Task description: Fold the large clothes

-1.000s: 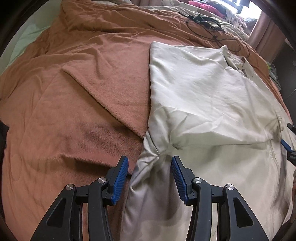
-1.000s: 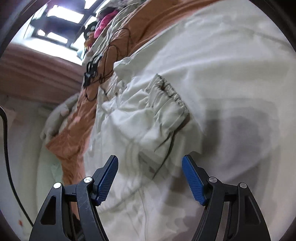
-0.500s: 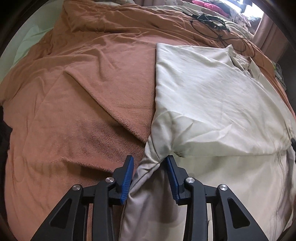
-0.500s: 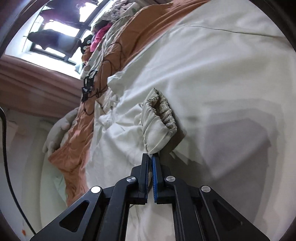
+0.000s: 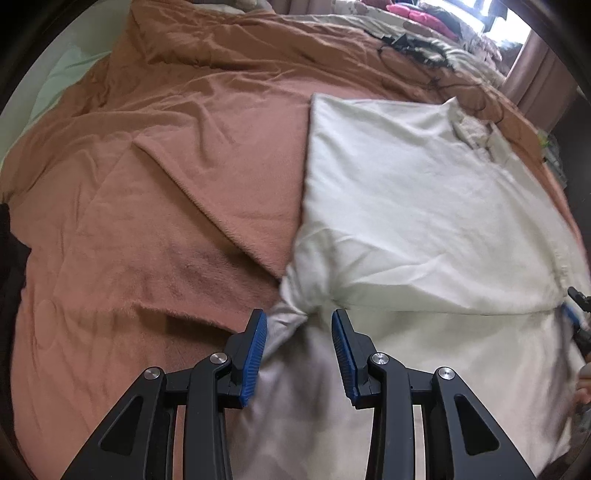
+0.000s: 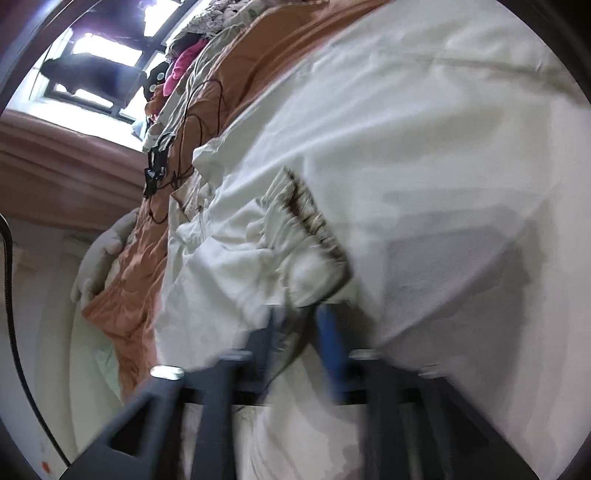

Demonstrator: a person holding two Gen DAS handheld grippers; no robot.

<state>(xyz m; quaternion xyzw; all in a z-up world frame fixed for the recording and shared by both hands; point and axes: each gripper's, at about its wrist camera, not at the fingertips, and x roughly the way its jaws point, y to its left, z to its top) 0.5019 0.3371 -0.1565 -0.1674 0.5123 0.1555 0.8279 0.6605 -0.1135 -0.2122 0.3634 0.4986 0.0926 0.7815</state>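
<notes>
A large cream garment (image 5: 424,221) lies spread on a brown blanket (image 5: 166,166). In the left wrist view my left gripper (image 5: 298,332) is shut on a bunched fold at the garment's near left edge, and creases radiate from that spot. In the right wrist view the same garment (image 6: 424,147) fills the frame, with a gathered elastic cuff (image 6: 306,229) lying on it. My right gripper (image 6: 301,325) is blurred. Its jaws are opening, and the cloth just below the cuff sits loose between them. The right gripper's tip (image 5: 576,317) also shows at the far right of the left wrist view.
A black cable (image 5: 417,48) lies tangled on the blanket beyond the garment, with pink clothes (image 5: 410,11) heaped further back. A bright window (image 6: 92,48) and brown curtain (image 5: 539,74) stand behind the bed. A pale plush thing (image 6: 103,254) hangs at the bed's edge.
The left jaws closed in on the garment's bunched edge and stayed there. The right jaws shut on the cloth below the cuff half a second ago and now stand apart again.
</notes>
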